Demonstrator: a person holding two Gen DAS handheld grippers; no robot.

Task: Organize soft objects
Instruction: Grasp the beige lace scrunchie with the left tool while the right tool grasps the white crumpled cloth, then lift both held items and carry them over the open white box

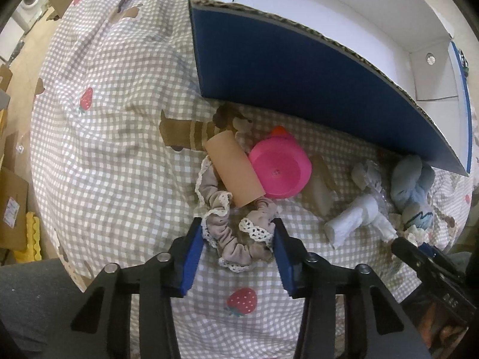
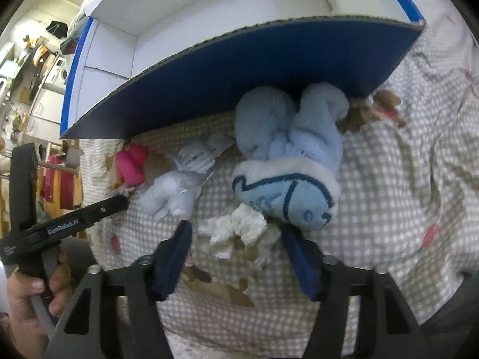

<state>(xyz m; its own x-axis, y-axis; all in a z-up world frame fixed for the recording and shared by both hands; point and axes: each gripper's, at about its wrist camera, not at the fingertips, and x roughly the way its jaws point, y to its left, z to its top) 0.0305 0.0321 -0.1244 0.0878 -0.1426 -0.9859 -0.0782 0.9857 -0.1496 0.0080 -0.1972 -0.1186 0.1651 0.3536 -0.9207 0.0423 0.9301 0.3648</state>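
A beige scrunchie [image 1: 236,239] with a lace edge lies on the checked bedspread [image 1: 104,149]. My left gripper [image 1: 237,227] points down over it, and both blue pads touch its sides, shut on it. A cardboard tube [image 1: 233,170] rests on its far part. In the right wrist view a white fluffy scrunchie [image 2: 239,224] lies between the pads of my right gripper [image 2: 236,230]. The right pad touches it and the left pad stands clear, so the gripper is open. A light blue plush fish [image 2: 287,185] lies just beyond.
A blue cardboard box [image 1: 299,89] with a white inside stands open behind the items. A pink bowl [image 1: 280,170] and a white plush in plastic [image 2: 176,191] lie between the two grippers. A hand [image 2: 24,293] holds the left gripper's handle. Boxes sit on the floor [image 1: 12,203].
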